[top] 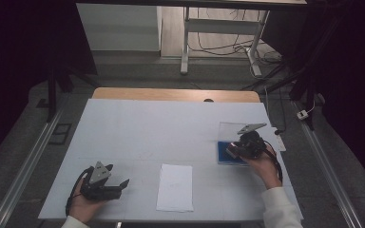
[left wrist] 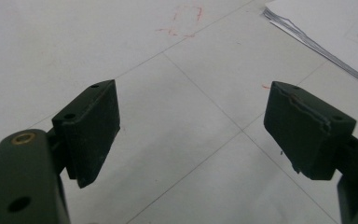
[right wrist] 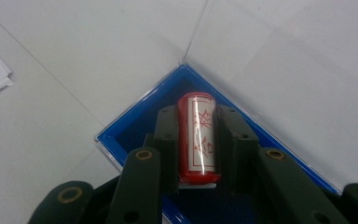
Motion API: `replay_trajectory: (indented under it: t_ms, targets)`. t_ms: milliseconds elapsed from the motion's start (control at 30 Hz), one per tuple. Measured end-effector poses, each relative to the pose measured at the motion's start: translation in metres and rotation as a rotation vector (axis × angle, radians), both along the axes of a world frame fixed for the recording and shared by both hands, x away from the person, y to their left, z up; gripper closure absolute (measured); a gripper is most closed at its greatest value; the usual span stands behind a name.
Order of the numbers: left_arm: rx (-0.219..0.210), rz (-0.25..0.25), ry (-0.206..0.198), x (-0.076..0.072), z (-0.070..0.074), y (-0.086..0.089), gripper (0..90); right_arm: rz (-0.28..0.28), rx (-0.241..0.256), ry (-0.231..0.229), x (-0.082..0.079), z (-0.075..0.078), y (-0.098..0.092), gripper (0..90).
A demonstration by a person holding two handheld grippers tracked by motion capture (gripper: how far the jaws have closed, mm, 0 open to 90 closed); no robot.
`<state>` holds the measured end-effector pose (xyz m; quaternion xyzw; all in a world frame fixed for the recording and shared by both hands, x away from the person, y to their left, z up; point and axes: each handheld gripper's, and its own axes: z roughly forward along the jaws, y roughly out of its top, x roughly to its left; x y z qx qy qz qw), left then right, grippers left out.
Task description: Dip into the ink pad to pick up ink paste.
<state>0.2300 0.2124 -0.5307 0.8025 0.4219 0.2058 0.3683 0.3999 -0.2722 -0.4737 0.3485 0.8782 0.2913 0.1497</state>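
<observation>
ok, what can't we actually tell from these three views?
- Red cylinder label: the red characters are blurred in the right claw view and not readable.
- Blue box: its near part is hidden behind the claw, so whether the cylinder rests on the floor or is lifted is unclear.
- Paper sheet: any print is too small in the high view; the stack is cut off by the edge in the left claw view.

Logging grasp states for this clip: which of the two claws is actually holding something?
The right claw, over the blue tray, is shut on a red cylinder with a white label. The left claw is open above bare table beside the paper sheets.
</observation>
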Motion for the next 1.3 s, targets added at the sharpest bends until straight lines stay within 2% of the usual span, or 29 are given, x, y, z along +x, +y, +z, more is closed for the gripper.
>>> replay_trajectory:
  t_ms: [67, 267, 367, 400, 433, 467, 500, 533, 633, 733, 800, 900, 1000, 1100, 1300]
  targets:
    - [0.0, 0.0, -0.001, 0.0, 0.0, 0.0, 18.4, -0.004, 0.018, 0.002, 0.0, -0.001, -0.002, 71.0]
    - [0.0, 0.0, -0.002, 0.0, 0.0, 0.0, 18.4, 0.005, -0.034, -0.028, -0.003, 0.0, 0.005, 70.9]
    - [0.001, -0.001, -0.002, 0.0, 0.0, 0.0, 18.4, 0.008, -0.003, -0.026, -0.003, 0.006, 0.0, 70.7]
    - [-0.002, -0.002, -0.003, 0.0, 0.0, 0.001, 18.4, 0.011, -0.02, -0.048, -0.005, 0.009, -0.003, 70.7]
    - [-0.004, -0.002, -0.004, 0.0, 0.0, 0.001, 18.4, 0.005, 0.029, -0.066, -0.006, 0.014, -0.007, 70.6]
    - [-0.004, -0.002, -0.004, 0.0, 0.0, 0.001, 18.5, -0.009, 0.111, -0.08, -0.008, 0.022, -0.013, 70.6]
    - [-0.003, 0.0, -0.004, 0.0, 0.0, 0.001, 18.5, -0.02, 0.159, -0.103, -0.01, 0.031, -0.018, 70.7]
    - [-0.003, 0.0, -0.002, 0.0, 0.0, 0.001, 18.5, -0.026, 0.169, -0.132, -0.013, 0.039, -0.02, 70.6]
    - [0.002, -0.002, -0.001, 0.0, 0.0, 0.0, 18.4, -0.018, 0.163, -0.174, -0.021, 0.057, -0.021, 70.6]
    - [0.005, -0.001, -0.005, -0.001, 0.0, 0.0, 18.5, -0.013, 0.122, -0.185, -0.024, 0.061, -0.019, 70.6]
    - [0.003, 0.001, -0.005, -0.001, 0.001, 0.001, 18.5, -0.018, 0.104, -0.173, -0.022, 0.058, -0.019, 70.6]
    - [0.004, 0.004, -0.003, -0.001, 0.0, 0.002, 18.6, -0.033, 0.035, -0.156, -0.017, 0.05, -0.018, 70.6]
    - [0.009, 0.002, -0.001, -0.001, 0.0, 0.002, 18.6, -0.048, -0.005, -0.13, -0.012, 0.042, -0.018, 70.6]
    - [0.009, 0.001, -0.002, -0.001, 0.0, 0.002, 18.7, -0.063, -0.029, -0.105, -0.008, 0.034, -0.021, 70.6]
    - [0.014, -0.002, -0.001, -0.001, -0.001, 0.002, 18.9, -0.064, -0.033, -0.077, -0.004, 0.026, -0.023, 70.5]
